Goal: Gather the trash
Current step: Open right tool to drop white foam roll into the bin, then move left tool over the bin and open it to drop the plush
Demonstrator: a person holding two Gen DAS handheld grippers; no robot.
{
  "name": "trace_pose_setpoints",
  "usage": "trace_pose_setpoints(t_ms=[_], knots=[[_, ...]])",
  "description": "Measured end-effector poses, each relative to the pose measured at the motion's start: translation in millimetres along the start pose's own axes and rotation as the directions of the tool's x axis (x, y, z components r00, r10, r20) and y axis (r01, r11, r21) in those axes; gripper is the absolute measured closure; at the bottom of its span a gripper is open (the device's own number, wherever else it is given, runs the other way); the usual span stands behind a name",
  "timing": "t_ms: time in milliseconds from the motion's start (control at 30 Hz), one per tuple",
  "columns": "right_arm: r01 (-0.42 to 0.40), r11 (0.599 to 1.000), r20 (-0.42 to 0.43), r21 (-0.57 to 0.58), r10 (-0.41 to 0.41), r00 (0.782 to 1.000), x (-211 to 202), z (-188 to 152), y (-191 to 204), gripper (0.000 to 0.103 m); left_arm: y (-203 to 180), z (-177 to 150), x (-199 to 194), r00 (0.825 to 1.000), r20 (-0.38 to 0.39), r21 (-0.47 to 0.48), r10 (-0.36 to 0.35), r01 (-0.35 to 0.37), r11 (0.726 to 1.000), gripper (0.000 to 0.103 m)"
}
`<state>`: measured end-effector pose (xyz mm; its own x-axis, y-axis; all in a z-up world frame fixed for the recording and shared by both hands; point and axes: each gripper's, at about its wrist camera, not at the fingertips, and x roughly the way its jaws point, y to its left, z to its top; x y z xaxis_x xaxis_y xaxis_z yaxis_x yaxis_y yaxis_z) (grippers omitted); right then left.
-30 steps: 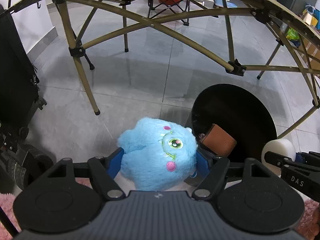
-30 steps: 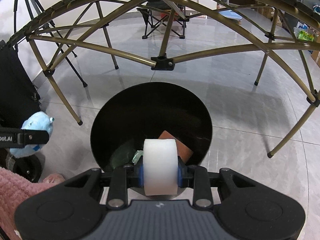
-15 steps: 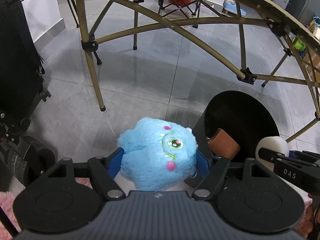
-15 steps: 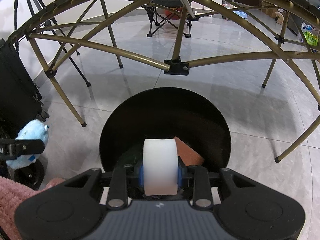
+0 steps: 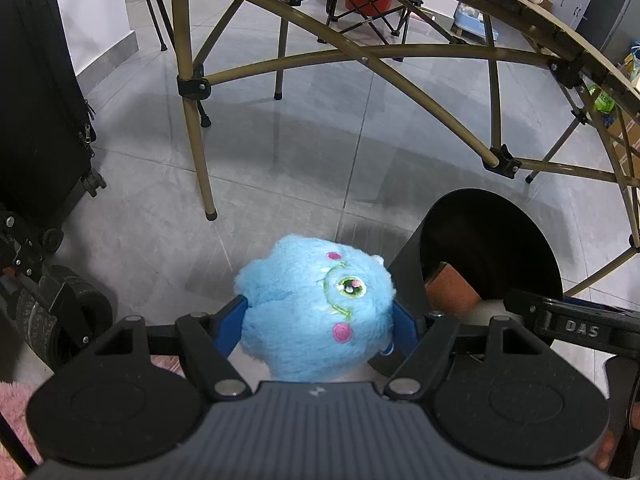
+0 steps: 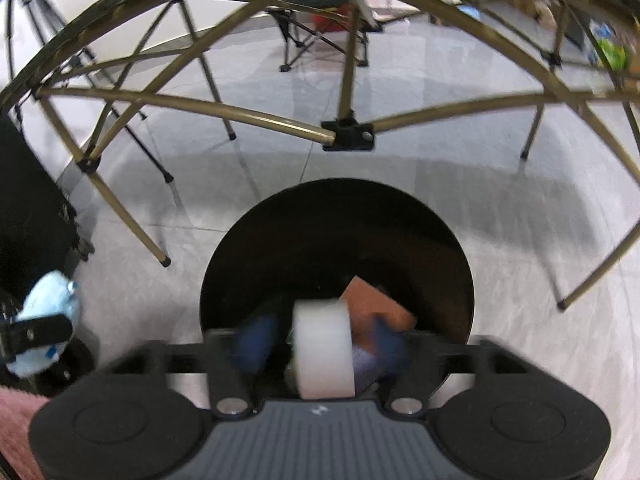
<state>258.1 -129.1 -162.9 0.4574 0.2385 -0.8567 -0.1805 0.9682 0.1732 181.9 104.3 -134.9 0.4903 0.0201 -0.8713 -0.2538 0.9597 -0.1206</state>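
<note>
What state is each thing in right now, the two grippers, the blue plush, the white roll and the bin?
Left gripper: shut on the blue plush.
Right gripper: jaws opening, pads off the white roll.
White roll: released, above the bin.
Black bin: open-topped, brown item inside.

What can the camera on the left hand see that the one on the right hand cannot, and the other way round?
Only the left view shows the blue plush toy's embroidered face, up close, clamped in the left gripper.

Only the right view shows the white roll between the right gripper's opening jaws, no longer pressed, above the bin.

Both show the black bin, the brown item inside it, and the folding table's frame.
</note>
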Motion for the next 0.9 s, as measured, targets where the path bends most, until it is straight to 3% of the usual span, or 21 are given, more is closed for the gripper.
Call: trace_pose_setpoints(t_ms=[33,67,900], knots=[[0.002,1.000,-0.010,0.015,-0.002,1.000,2,0,-2,0.001,0,0,0,1.000,0.000,0.000,0.000,0.000,1.000,0.029],[0.012,1.000,-0.013,0.022,-0.011,1.000,3,1,-4,0.000,0,0,0,1.000,0.000,0.000,0.000,0.000,1.000,0.029],[0.051,0.998,-0.002,0.020,-0.051,0.999,-1,-6,-23,0.000,-17,0,-1,1.000,0.007,0.040,-0.015,0.015,0.999,0.029]])
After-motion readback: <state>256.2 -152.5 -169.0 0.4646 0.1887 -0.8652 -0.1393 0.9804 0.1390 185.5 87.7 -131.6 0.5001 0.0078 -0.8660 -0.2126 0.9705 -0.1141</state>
